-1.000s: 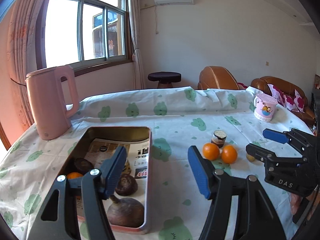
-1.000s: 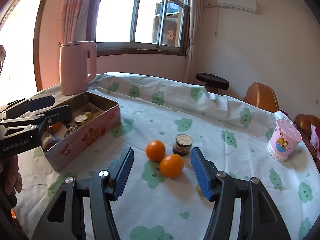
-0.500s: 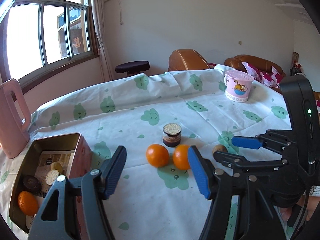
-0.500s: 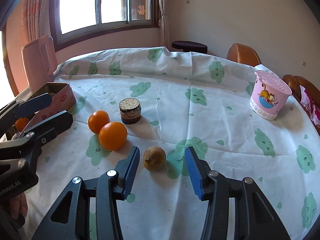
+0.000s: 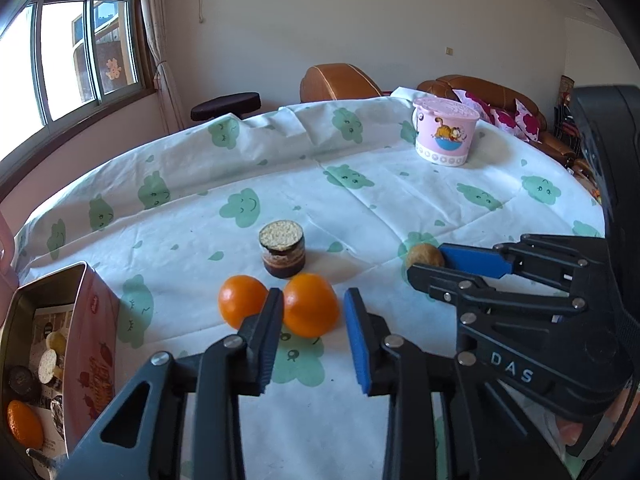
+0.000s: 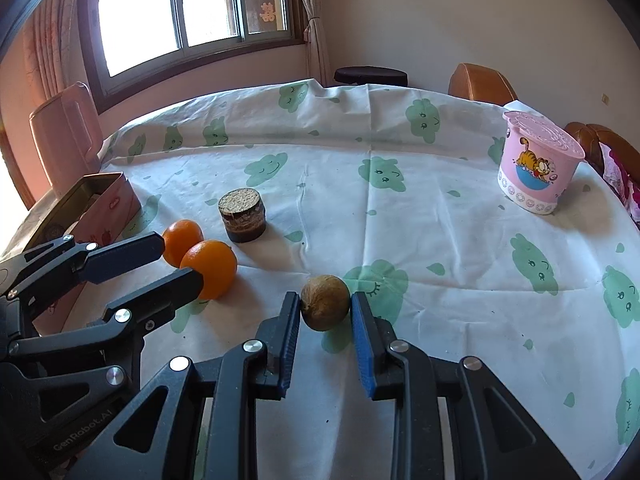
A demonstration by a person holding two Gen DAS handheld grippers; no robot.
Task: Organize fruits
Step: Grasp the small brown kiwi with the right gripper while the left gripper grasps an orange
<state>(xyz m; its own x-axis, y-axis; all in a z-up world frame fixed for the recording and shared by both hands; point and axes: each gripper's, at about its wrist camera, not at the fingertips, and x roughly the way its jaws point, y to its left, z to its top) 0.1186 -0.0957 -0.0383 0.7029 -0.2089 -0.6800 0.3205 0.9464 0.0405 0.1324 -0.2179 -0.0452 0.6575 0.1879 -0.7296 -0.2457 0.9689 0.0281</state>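
Two oranges lie side by side on the cloud-print tablecloth. My left gripper (image 5: 312, 304) is open, its fingers on either side of the nearer orange (image 5: 310, 305); the other orange (image 5: 240, 300) lies just left of it. A small brown round fruit (image 6: 325, 307) sits between the open fingers of my right gripper (image 6: 325, 305); whether the pads touch it I cannot tell. The open pink tin (image 5: 98, 320) at the left holds an orange (image 5: 24, 424) and several dark items. In the right wrist view the left gripper (image 6: 182, 258) brackets the oranges (image 6: 212, 268).
A small dark jar with a cork-like lid (image 5: 282, 248) stands just behind the oranges. A pink lidded cartoon cup (image 5: 444, 136) stands at the far right. A pink kettle (image 6: 66, 136) stands behind the tin. Sofas and a stool lie beyond the table.
Both grippers have moved forward and down. The left one swung from the tin to bracket the nearer orange. The right one narrowed around the brown fruit.
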